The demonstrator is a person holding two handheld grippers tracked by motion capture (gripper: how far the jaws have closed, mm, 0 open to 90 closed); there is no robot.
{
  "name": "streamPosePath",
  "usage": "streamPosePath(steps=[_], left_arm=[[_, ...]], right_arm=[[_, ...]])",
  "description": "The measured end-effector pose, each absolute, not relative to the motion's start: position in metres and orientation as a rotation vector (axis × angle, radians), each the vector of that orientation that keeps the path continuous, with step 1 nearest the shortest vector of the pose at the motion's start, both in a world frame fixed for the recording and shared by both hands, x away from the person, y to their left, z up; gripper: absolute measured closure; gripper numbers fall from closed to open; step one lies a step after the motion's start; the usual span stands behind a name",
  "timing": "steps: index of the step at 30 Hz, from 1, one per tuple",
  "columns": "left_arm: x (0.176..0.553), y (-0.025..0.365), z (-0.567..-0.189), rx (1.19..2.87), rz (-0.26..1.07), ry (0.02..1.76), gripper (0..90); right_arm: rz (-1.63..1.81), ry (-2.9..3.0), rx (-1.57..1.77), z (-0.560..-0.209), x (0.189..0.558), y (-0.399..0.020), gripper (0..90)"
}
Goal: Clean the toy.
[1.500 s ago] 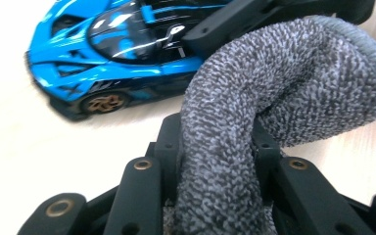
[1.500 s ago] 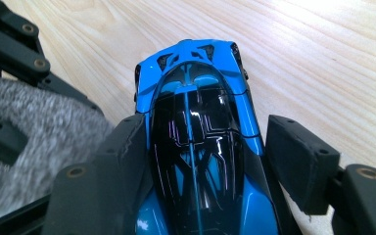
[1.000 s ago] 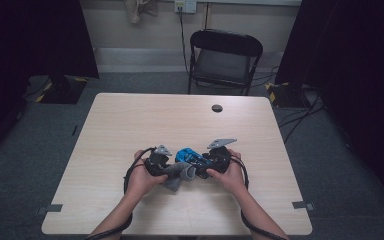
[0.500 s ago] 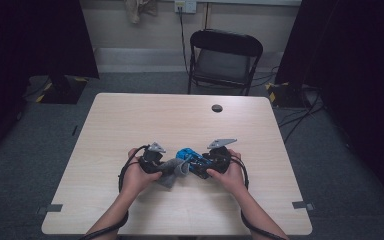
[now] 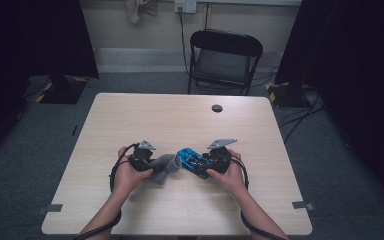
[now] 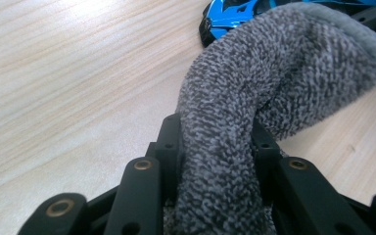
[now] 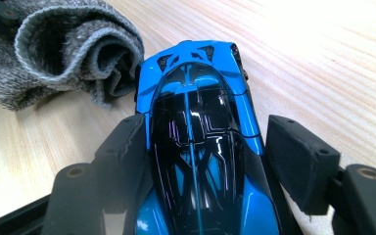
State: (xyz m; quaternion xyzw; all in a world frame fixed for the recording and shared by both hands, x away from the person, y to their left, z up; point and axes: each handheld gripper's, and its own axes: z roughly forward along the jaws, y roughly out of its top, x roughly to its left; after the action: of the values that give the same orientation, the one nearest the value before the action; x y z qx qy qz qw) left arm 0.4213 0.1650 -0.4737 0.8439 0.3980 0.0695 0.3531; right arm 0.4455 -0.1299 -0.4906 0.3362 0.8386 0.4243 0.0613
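A small toy car [image 7: 196,147] sits low in the middle of the high view, shiny blue with a black top. Next to it on the left is a grey sock [image 6: 254,98], soft and fuzzy, with its open end rolled up by the car's nose. The left claw [image 6: 215,156] is squeezed tight on the sock, which bulges up between its two black jaws. The right claw [image 7: 210,161] has the car between its jaws; the left jaw seems to touch the car's side, but there is a gap at the right jaw, so I cannot tell if it grips. Both rest on a light wooden table [image 5: 180,120]. At the top of the high view stands a black folding chair [image 5: 225,55] on a grey floor [image 5: 45,125].
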Motion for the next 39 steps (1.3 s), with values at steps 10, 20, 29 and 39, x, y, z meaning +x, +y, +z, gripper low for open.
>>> streamPosePath(steps=[10,20,29,39], left_arm=[[0.398,0.163,-0.461,2.189,0.167,0.928,66.2],[0.371,0.140,-0.470,2.247,0.104,0.821,66.0],[0.364,0.122,-0.477,2.279,0.076,0.757,65.7],[0.364,0.125,-0.480,2.256,0.070,0.761,63.0]], right_arm=[[1.291,2.527,1.016,-0.491,0.444,-0.130,32.8],[1.301,2.521,1.014,-0.492,0.445,-0.130,32.7],[1.300,2.521,1.032,-0.492,0.445,-0.130,32.2],[1.244,2.522,1.014,-0.489,0.447,-0.128,24.0]])
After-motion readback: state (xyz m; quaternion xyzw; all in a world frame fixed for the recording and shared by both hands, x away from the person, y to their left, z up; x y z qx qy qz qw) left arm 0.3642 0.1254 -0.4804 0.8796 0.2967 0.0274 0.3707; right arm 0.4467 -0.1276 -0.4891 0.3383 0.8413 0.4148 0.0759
